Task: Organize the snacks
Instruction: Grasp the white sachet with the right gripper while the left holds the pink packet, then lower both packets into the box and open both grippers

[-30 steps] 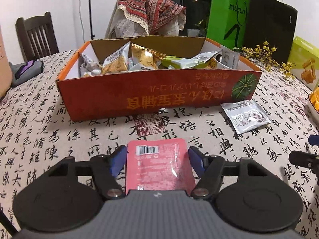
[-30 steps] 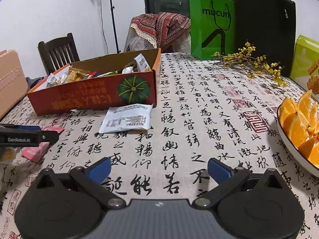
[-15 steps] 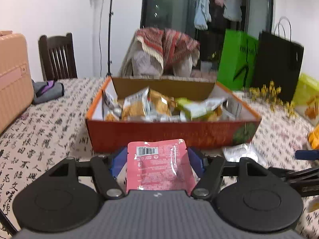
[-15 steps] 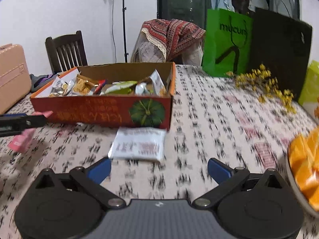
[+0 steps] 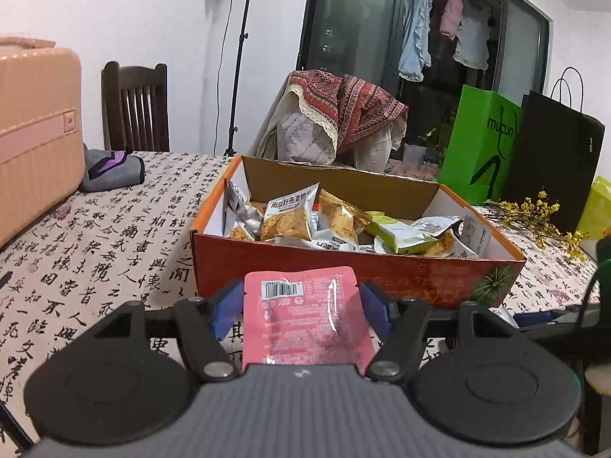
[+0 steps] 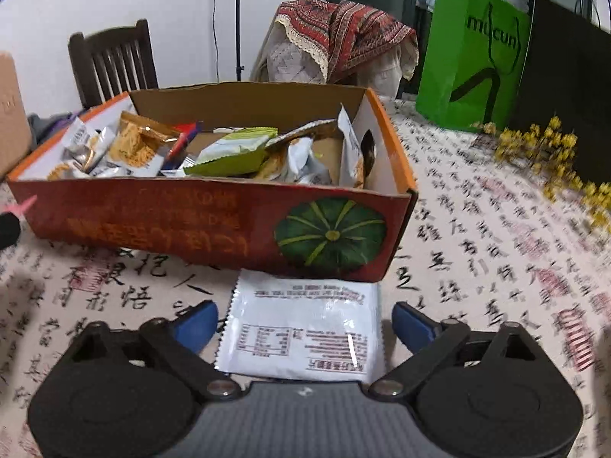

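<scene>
Now, left gripper clamped on pink packet before orange box, right gripper spread wide around white sachet on tablecloth.

A glossy pink plastic snack sachet catches light. The orange cardboard box looks matt, its inside plain brown. A shiny white foil packet lies on smooth calligraphy-printed cloth covering the worktop.

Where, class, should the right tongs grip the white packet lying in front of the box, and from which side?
Grip the white packet across its two long side edges, coming from its near end. It lies flat, its far end against the box, between the open right tongs.
</scene>
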The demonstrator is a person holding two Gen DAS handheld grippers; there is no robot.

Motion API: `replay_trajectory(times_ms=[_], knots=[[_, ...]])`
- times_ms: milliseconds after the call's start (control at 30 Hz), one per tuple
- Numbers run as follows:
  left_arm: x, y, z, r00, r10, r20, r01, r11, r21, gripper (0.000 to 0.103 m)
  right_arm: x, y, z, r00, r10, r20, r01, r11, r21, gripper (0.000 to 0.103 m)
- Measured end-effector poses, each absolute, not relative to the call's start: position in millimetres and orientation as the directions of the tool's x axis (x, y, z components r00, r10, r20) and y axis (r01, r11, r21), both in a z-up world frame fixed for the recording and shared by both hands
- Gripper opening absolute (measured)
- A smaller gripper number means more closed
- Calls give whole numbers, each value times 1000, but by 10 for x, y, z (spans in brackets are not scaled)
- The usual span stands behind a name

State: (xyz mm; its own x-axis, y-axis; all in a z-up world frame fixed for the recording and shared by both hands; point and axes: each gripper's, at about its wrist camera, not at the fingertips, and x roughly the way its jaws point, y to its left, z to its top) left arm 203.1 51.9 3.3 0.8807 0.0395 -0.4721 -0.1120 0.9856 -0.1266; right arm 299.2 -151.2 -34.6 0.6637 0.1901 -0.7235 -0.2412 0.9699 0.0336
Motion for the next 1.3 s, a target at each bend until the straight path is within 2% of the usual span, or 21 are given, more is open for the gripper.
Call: replay_trajectory(times_ms=[33, 67, 167, 200, 233, 300, 500, 600, 967, 1300], knots=[[2036, 523, 26, 879, 40, -474, -113, 985, -128, 68, 2984, -1540, -343, 660, 213, -721, -250, 967, 57, 86], [2037, 525, 24, 879, 41, -475, -115, 985, -128, 68, 2959, -1545, -334, 665, 216, -715, -258, 965, 52, 76], [2022, 533, 33, 881, 45, -471, -120, 984, -130, 68, 2884, -1571, -294, 675, 225, -703, -267, 962, 52, 63], [2013, 529, 38, 882, 47, -470, -121, 984, -130, 68, 2856, -1585, -277, 679, 230, -698, -270, 961, 55, 48], [2004, 526, 49, 883, 49, -468, -123, 984, -129, 68, 2812, -1610, -257, 685, 236, -689, -273, 960, 57, 39], [1980, 515, 87, 886, 51, -462, -124, 984, -129, 68, 2749, -1667, -203, 688, 265, -676, -287, 954, 83, 28], [1869, 439, 234, 899, 58, -433, -126, 984, -129, 68, 2500, -1791, 5, 718, 316, -620, -330, 939, 97, 13], [1810, 371, 314, 905, 59, -421, -121, 985, -124, 68, 2387, -1857, 121, 739, 340, -581, -344, 933, 108, 9], [1932, 187, 778, 927, 76, -366, -126, 986, -113, 68, 2394, -1996, 757, 796, 427, -430, -388, 904, 180, 9], [2805, 181, 968, 920, 126, -372, -173, 980, -95, 68, 3311, -1751, 950, 791, 459, -404, -383, 887, 259, 9]])
